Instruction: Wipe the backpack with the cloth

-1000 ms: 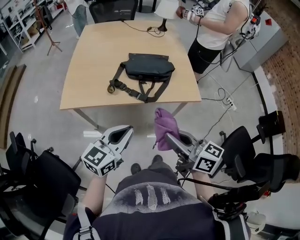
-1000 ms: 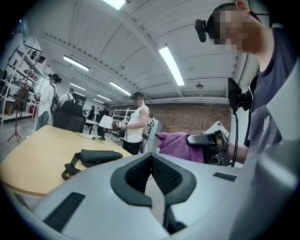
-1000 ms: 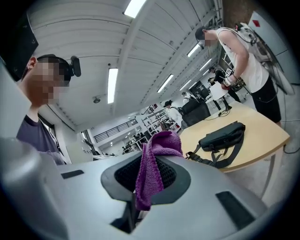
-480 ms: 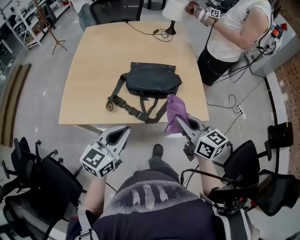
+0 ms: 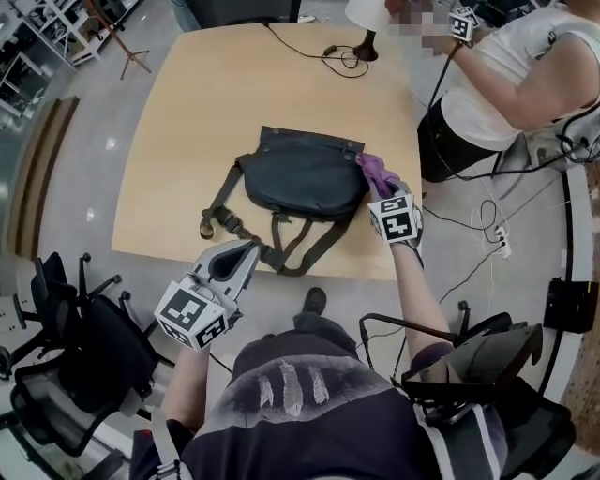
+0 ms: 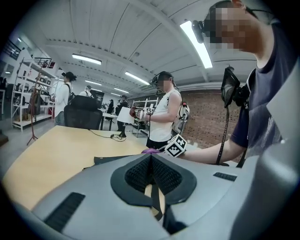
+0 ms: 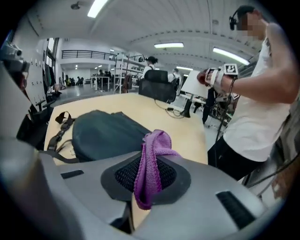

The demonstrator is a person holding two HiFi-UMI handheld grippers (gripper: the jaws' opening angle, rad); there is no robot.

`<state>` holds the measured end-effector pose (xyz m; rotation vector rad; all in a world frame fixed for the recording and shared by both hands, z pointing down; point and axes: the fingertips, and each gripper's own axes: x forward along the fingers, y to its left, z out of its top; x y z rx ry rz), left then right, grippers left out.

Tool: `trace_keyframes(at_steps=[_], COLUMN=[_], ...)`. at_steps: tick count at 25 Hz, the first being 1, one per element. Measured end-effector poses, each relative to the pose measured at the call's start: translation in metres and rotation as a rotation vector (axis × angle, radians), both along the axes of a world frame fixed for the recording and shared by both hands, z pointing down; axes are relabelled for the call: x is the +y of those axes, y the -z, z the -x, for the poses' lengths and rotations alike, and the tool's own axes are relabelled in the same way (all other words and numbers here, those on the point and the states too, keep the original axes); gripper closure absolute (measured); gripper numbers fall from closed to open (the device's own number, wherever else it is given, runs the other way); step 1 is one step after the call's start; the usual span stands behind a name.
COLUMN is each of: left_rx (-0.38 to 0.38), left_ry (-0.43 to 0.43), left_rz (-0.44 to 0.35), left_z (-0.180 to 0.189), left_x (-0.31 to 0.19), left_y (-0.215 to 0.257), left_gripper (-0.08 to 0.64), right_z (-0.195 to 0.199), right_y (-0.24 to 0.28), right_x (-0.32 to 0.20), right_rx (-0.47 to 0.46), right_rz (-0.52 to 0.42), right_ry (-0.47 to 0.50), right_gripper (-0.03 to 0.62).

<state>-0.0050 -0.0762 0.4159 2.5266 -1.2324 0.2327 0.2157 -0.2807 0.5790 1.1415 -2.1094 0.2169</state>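
A dark backpack [image 5: 305,173] lies flat on the wooden table [image 5: 178,122], its straps trailing toward the near edge. My right gripper [image 5: 381,190] is shut on a purple cloth [image 5: 378,171], which sits at the backpack's right end; I cannot tell if it touches. In the right gripper view the cloth [image 7: 152,159] hangs pinched between the jaws, with the backpack [image 7: 105,133] just beyond to the left. My left gripper [image 5: 236,262] hovers over the near table edge by the straps, shut and holding nothing. In its own view the left gripper [image 6: 151,157] points toward the backpack [image 6: 105,160].
Another person [image 5: 511,80] stands at the table's far right corner, beside a lamp [image 5: 370,14] with a cable [image 5: 305,47]. Office chairs stand at my left [image 5: 84,347] and right [image 5: 478,356]. Cables lie on the floor at the right.
My right gripper has carried the purple cloth forward, from below the table edge to the backpack's right end. The left gripper has stayed near the table edge.
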Motion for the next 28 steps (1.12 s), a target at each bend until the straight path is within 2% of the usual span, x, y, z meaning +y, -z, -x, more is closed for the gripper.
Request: trace_keyframes(at_steps=[2,4,9,13,17,20,28], left_rx=[-0.030,-0.055,-0.049,-0.024,-0.003,0.005,0.040], left_ry=[0.023,0.049,0.074,0.021,-0.073,-0.120,-0.159], left_rz=[-0.001,0.004,0.025,0.012,-0.011,-0.021,-0.014], left_z=[0.000,0.005,0.019,0.025,0.033,0.055,0.111], left_x=[-0.011,-0.018,-0.030,-0.048,-0.067,-0.081,-0.108], left_y=[0.001,-0.001,-0.011,-0.018,-0.023,-0.021,-0.031], left_gripper=[0.552,0.551,0.551,0.551,0.552,0.552,0.552], right_z=[0.011,0.029,0.053,0.072,0.108,0.145,0.245], right_y=[-0.028,-0.036,-0.046,-0.040,-0.033,-0.033,-0.032], right_x=[-0.010,-0.011,0.005,0.016,0.030,0.041,0.076], right_rx=[0.018,0.025,-0.003,0.015,0.061,0.024,-0.022], right_rz=[0.072,0.103,0.200,0.219,0.248,0.307,0.389], right_ry=[0.032,0.084,0.124,0.171,0.245,0.248,0.327], right_gripper=[0.561,0.561,0.561,0.562,0.561,0.561,0.563])
